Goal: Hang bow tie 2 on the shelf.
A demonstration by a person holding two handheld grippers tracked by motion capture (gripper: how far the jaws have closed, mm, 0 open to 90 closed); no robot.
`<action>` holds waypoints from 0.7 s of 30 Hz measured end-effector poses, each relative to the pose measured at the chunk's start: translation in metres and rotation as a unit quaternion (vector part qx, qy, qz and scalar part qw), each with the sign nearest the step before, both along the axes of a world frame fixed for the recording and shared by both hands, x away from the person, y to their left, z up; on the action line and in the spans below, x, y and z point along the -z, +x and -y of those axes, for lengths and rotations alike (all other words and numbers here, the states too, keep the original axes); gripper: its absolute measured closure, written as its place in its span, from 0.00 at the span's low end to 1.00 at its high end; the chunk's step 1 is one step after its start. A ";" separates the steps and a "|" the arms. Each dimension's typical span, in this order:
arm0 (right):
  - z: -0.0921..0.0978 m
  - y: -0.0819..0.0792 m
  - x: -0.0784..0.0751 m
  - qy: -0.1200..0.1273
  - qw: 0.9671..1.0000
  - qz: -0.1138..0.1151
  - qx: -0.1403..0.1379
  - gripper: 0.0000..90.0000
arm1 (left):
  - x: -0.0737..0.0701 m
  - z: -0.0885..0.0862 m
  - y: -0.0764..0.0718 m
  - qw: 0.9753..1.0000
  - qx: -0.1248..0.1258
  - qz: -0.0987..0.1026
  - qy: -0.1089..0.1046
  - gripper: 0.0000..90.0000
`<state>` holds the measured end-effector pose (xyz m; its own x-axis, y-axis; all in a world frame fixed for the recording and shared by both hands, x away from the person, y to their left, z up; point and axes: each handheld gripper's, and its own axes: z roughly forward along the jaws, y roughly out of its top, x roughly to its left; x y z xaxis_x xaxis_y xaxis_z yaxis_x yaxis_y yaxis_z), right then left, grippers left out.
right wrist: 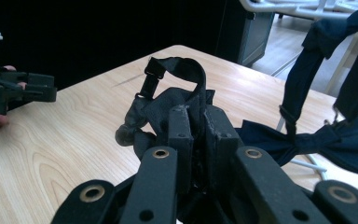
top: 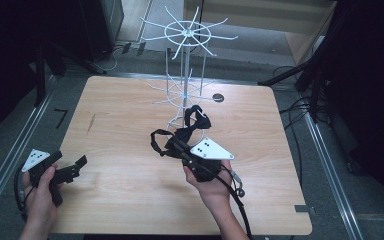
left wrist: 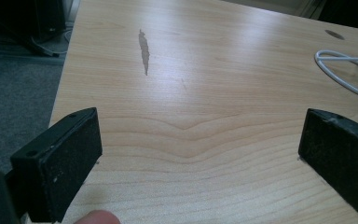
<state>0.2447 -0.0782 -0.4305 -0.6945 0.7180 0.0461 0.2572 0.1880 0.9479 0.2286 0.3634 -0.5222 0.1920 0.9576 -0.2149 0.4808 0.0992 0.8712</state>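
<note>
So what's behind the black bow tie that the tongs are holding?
Behind the black bow tie held by the right tongs hangs a dark blue bow tie on the white wire rack. The rack's base is partly hidden by both ties.

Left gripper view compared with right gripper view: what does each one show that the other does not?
Left gripper view: a dark streak on the wood, and the left hand-held gripper with its jaws wide apart over bare table.

Right gripper view: the right hand-held gripper shut on a black bow tie, with a second bow tie beside it.

Both: the wooden table.
</note>
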 end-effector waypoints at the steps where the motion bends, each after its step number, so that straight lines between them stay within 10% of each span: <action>1: 0.000 0.000 -0.001 0.001 1.000 0.002 0.000 0.93 | 0.000 0.000 0.000 1.000 0.000 -0.001 0.001 0.00; 21: 0.010 -0.005 -0.023 0.018 0.999 0.027 0.008 0.93 | 0.000 0.000 0.000 1.000 0.000 0.000 0.002 0.00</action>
<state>0.2394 -0.0884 -0.4078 -0.6855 0.7272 0.0343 0.2079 0.1505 0.9665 0.2284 0.3634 -0.5222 0.1918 0.9586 -0.2105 0.4806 0.0953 0.8718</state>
